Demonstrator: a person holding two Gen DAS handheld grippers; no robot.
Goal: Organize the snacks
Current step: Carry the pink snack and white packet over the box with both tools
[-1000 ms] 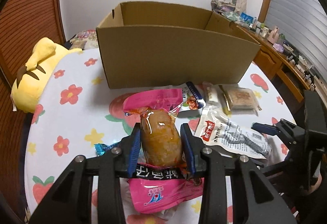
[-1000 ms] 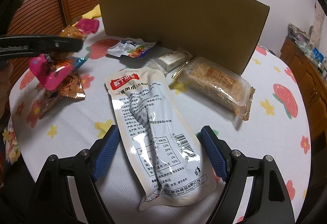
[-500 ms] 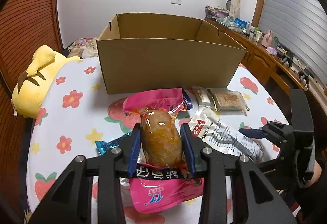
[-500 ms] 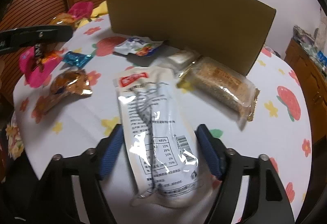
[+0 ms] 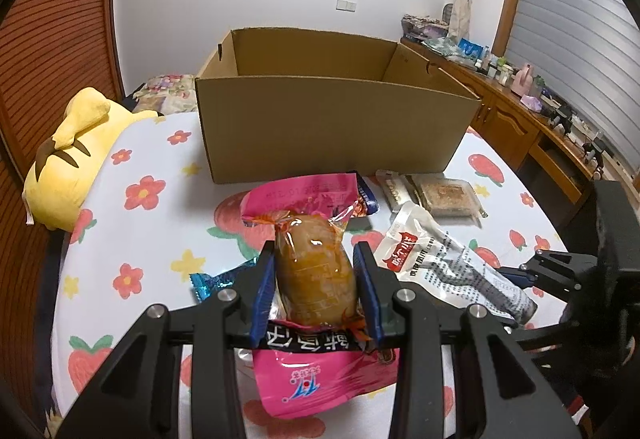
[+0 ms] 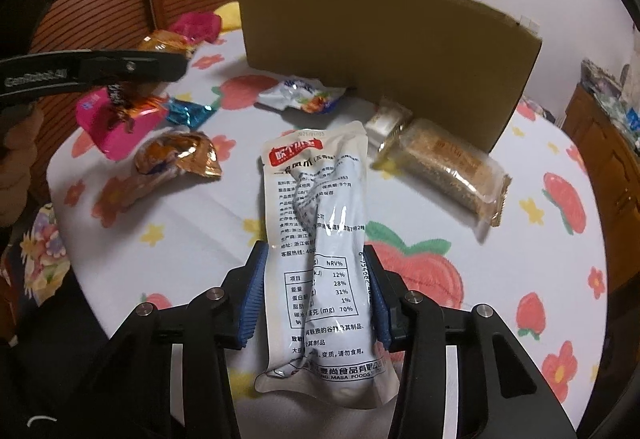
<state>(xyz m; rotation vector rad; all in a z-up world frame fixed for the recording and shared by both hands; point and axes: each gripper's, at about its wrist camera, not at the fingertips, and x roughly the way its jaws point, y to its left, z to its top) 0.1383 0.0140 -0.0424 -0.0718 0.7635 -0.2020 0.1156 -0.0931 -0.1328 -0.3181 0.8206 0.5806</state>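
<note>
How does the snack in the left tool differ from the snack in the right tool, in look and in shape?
The orange-brown snack in the left tool is short and plump; the white pouch in the right tool is long and flat. The wrapper of the orange-brown snack is clear, so the food shows; the white pouch is opaque, with printed text. Both are sealed and sit between blue pads; the right jaws have just been closing.

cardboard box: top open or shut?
Open. The cardboard box shows its inner walls from above in the left wrist view, with no flaps across. Its floor is hidden, so contents cannot be told.

The pink packet (image 5: 316, 279), with its orange-brown filling, hangs lifted off the table; the long white pouch (image 6: 324, 259) is raised too. An open cardboard box (image 5: 332, 131) stands behind them.
</note>
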